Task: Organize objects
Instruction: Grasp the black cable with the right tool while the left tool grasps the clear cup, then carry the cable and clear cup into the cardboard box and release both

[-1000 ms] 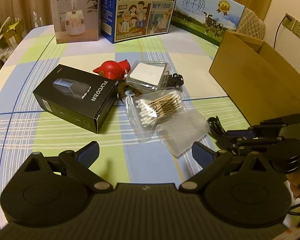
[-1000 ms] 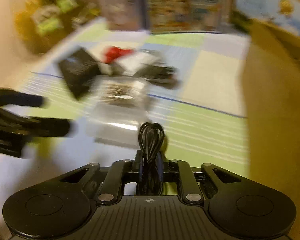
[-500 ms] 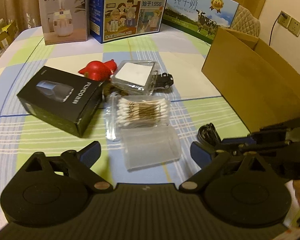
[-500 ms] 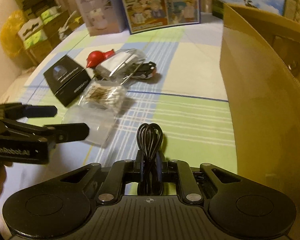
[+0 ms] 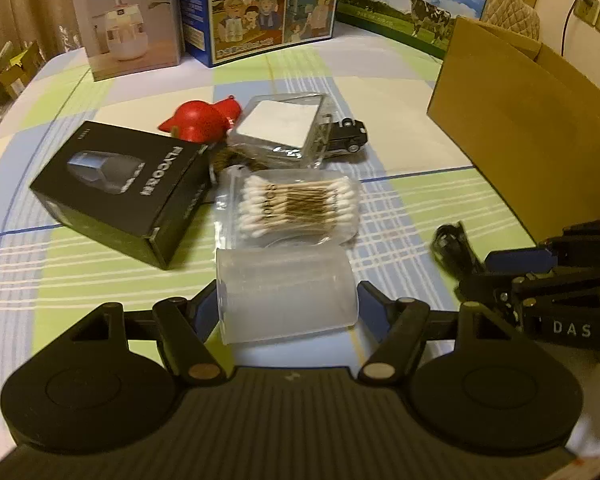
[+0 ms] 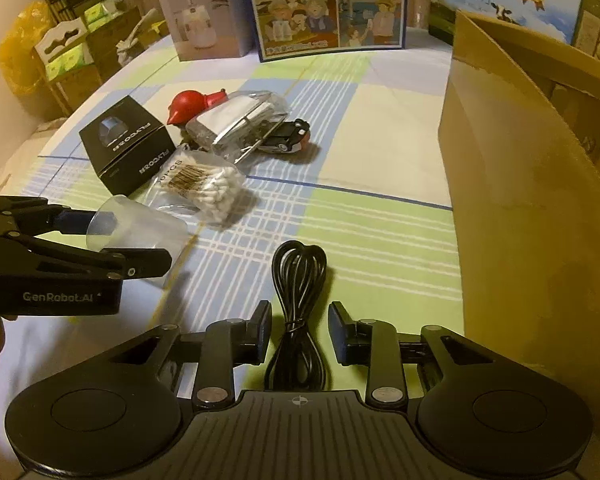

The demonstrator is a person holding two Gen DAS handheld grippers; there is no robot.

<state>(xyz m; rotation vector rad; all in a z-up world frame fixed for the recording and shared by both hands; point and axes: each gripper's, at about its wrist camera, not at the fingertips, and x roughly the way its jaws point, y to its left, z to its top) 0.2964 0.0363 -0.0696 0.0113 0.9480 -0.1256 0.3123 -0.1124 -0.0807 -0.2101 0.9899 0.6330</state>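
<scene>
A frosted plastic cup (image 5: pixel 286 294) lies on its side on the checked tablecloth, between the fingers of my left gripper (image 5: pixel 286 300). Its jaws are closing and the pads meet the cup's two sides. From the right wrist view, the left gripper (image 6: pixel 140 238) straddles the cup (image 6: pixel 140 226). A coiled black cable (image 6: pixel 300 264) lies on the cloth between the fingers of my right gripper (image 6: pixel 300 320). Those jaws are opening, with a gap on each side of the cable. In the left wrist view the right gripper (image 5: pixel 476 272) sits beside the cable (image 5: pixel 450 240).
An open cardboard box (image 6: pixel 520 200) stands close on the right. Behind the cup lie a bag of cotton swabs (image 5: pixel 296 204), a black product box (image 5: pixel 120 192), a red toy (image 5: pixel 200 122), a clear case (image 5: pixel 284 124) and a toy car (image 5: pixel 348 138). Tall cartons (image 5: pixel 268 4) line the back.
My left gripper moved forward and down over the cup and its fingers narrowed onto it. My right gripper, shut on the cable before, has spread its fingers and the cable rests on the table.
</scene>
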